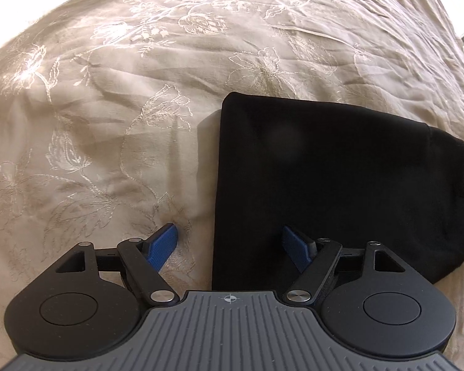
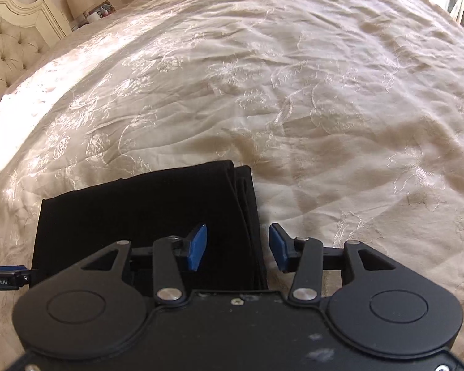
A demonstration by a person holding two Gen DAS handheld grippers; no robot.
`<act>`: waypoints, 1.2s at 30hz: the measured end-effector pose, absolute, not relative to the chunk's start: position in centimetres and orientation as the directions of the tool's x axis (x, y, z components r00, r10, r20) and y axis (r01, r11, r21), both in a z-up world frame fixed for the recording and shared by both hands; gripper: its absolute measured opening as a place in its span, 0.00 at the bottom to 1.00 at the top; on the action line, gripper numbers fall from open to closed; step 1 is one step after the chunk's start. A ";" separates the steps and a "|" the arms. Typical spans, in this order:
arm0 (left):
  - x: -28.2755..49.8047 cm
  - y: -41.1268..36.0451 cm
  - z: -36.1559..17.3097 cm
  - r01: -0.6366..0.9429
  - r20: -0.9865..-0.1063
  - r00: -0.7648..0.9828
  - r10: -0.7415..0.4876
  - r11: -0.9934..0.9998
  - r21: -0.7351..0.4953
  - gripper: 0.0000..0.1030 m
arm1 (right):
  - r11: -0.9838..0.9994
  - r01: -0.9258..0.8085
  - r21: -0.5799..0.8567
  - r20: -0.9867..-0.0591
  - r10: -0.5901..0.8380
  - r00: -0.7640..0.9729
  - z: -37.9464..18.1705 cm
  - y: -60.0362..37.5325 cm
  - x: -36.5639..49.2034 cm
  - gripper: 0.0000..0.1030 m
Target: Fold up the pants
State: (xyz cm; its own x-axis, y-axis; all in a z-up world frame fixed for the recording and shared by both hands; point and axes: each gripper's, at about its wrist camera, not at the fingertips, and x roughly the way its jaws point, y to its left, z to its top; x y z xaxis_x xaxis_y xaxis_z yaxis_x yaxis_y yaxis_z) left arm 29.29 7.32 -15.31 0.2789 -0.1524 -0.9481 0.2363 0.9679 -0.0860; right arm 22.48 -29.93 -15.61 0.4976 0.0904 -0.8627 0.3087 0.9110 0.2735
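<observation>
Cream embroidered bedspread [image 1: 108, 92] is seen covering the bed, with a tufted headboard [image 2: 6, 49] at the far left. Black pants [image 1: 340, 170] are laid on it as a folded rectangle, stacked layers shown along the right edge. The left hand-held gripper [image 1: 230, 245] is held spread wide across the pants' left edge, nothing clamped. The right hand-held gripper [image 2: 238, 249] is parted across the right edge, pads clear of the cloth.

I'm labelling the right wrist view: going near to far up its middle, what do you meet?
Right gripper with blue pads, open → folded black pants → cream embroidered bedspread.
</observation>
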 end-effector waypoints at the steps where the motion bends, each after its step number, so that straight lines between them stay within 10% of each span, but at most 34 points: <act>1: 29.6 7.4 -15.5 0.232 -0.946 0.279 -0.164 0.968 -0.099 0.77 | 0.907 0.308 0.288 -0.868 0.112 0.484 -16.2 -30.1 22.7 0.47; 11: 31.8 6.6 -17.1 0.232 -0.934 0.253 -0.251 0.953 -0.193 0.99 | 0.823 0.330 0.462 -0.829 0.269 0.490 -19.9 -31.5 23.9 0.62; 13: 31.8 6.3 -16.8 0.226 -0.927 0.266 -0.263 0.952 -0.205 0.85 | 0.810 0.352 0.469 -0.832 0.272 0.483 -20.0 -31.7 24.1 0.62; 15: 31.2 6.2 -15.7 0.234 -0.918 0.302 -0.258 0.953 -0.191 0.39 | 0.807 0.368 0.462 -0.841 0.267 0.470 -19.8 -31.6 24.4 0.57; 17: 30.6 6.4 -14.6 0.233 -0.910 0.321 -0.263 0.953 -0.193 0.17 | 0.834 0.348 0.428 -0.851 0.241 0.467 -19.0 -30.9 24.4 0.42; 20: 29.5 7.1 -12.7 0.196 -0.898 0.361 -0.251 0.962 -0.190 0.13 | 0.862 0.313 0.400 -0.844 0.213 0.492 -17.0 -29.7 24.0 0.21; 36: 28.9 27.8 -9.4 -0.045 -0.910 0.411 -0.060 0.995 -0.086 0.13 | 0.878 0.087 0.470 -0.803 0.384 0.456 -12.2 -10.3 25.8 0.21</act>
